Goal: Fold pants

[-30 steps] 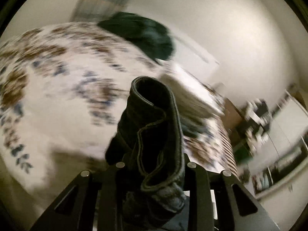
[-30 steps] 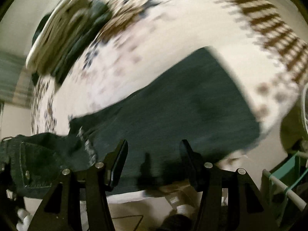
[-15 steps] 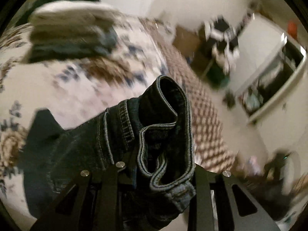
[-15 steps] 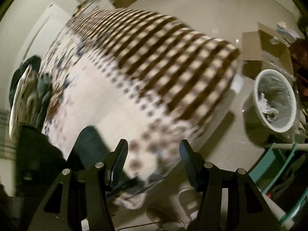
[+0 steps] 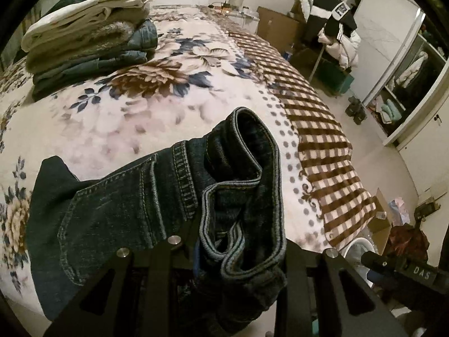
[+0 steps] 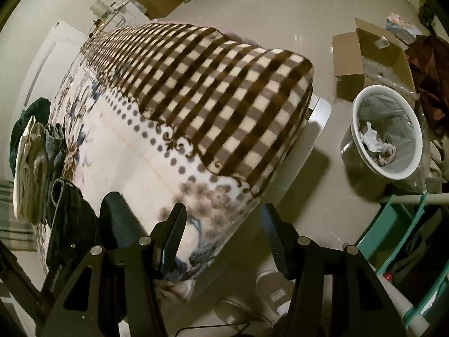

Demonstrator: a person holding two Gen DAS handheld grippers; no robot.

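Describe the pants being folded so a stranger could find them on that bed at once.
Start at the bed with the floral and brown-checked blanket. A stack of folded clothes sits at its far side; the dark blue denim jeans lie at the near edge, waistband pinched in the left gripper. Unlike the neat, paler stack, they are dark, bunched and partly lifted.

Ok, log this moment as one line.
left gripper: shut on jeans waistband | right gripper: open, empty | jeans partly on bed | fold unfinished

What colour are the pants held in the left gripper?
Dark indigo-blue denim pants, with lighter stitching, clamped by the left gripper; clearest in the left wrist view.
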